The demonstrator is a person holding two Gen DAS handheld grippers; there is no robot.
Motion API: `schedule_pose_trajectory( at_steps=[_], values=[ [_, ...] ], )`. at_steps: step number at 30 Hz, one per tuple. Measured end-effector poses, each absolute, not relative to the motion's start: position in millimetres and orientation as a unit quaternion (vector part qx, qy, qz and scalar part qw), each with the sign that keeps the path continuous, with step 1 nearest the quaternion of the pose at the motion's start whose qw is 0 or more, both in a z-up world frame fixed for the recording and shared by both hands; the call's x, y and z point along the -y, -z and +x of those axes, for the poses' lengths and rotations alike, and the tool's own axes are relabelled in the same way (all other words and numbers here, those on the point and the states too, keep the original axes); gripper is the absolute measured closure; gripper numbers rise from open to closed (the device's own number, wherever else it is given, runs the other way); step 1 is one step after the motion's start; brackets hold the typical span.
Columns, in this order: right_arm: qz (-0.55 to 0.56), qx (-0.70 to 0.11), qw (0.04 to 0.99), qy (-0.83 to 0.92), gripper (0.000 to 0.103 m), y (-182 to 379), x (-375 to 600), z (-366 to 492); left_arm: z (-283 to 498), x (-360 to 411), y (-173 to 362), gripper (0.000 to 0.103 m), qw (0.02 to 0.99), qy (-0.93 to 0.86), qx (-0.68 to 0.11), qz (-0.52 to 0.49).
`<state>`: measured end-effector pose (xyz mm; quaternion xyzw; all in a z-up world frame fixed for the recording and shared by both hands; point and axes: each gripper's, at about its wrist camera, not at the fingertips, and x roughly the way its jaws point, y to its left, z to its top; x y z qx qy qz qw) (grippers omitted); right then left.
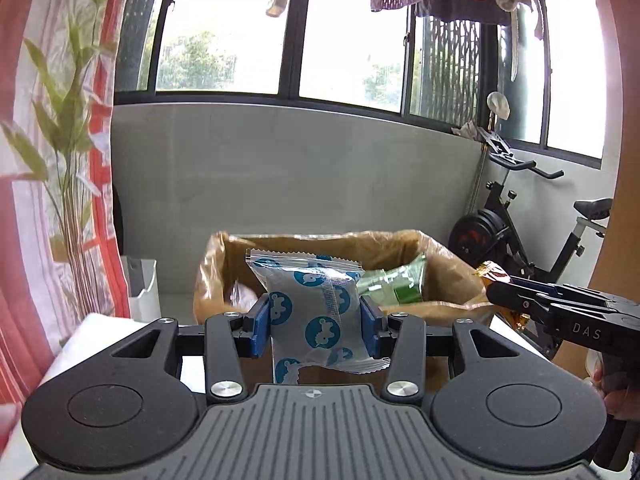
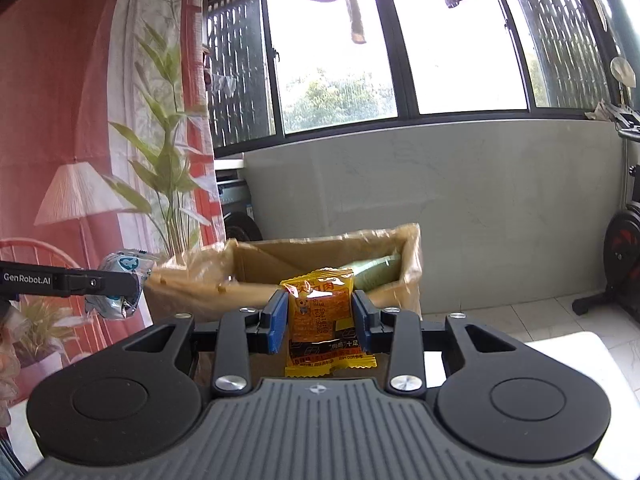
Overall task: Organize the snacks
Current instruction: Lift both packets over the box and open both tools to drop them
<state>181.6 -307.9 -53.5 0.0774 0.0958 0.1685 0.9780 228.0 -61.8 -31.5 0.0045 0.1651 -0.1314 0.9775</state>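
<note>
Blue packet (image 1: 316, 316) pinched in left fingers (image 1: 262, 326); orange packet (image 2: 322, 316) in right fingers (image 2: 278, 322); box (image 1: 224, 264) ahead.

Two grippers up: left gripper (image 1: 316, 320), right gripper (image 2: 320, 320). One blue-spotted packet (image 1: 314, 312), one orange packet (image 2: 322, 316), one cardboard box (image 2: 256, 258), one green packet (image 1: 394, 286) inside.

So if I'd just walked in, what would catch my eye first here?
Probably the two snacks held up: a grey packet with blue dots pinched in the left tool, and a yellow-orange packet in the right tool. Just beyond both sits an open cardboard box with green packets inside.
</note>
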Motion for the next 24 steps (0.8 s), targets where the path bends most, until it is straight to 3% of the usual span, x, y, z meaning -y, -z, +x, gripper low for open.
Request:
schedule_pose_trajectory(
  at_steps=[7,14,17,18,21,24],
  values=[
    [0.043,-0.116,0.979,-0.160,0.066,35.4,258.1,255.5,306.0,64.3,18.8,0.055,0.974,0.110,-0.195,-0.011],
    [0.001,-0.147,0.978,-0.148,0.063,45.9,237.1,284.5,328.8,66.0,30.8,0.051,0.974,0.114,-0.195,0.004],
    [-0.007,-0.144,0.979,-0.146,0.041,45.2,236.3,283.3,323.3,63.2,28.6,0.030,0.976,0.122,-0.181,-0.001],
    [-0.009,-0.142,0.979,-0.146,0.036,44.8,236.8,281.6,320.6,61.8,27.7,0.029,0.976,0.126,-0.179,-0.004],
    [-0.014,-0.147,0.979,-0.142,0.032,42.7,238.3,278.3,312.8,59.4,27.9,0.027,0.975,0.126,-0.182,0.000],
    [-0.008,-0.145,0.980,-0.137,0.019,39.4,241.0,270.3,306.8,54.8,26.2,0.019,0.975,0.123,-0.184,0.004]
  ],
)
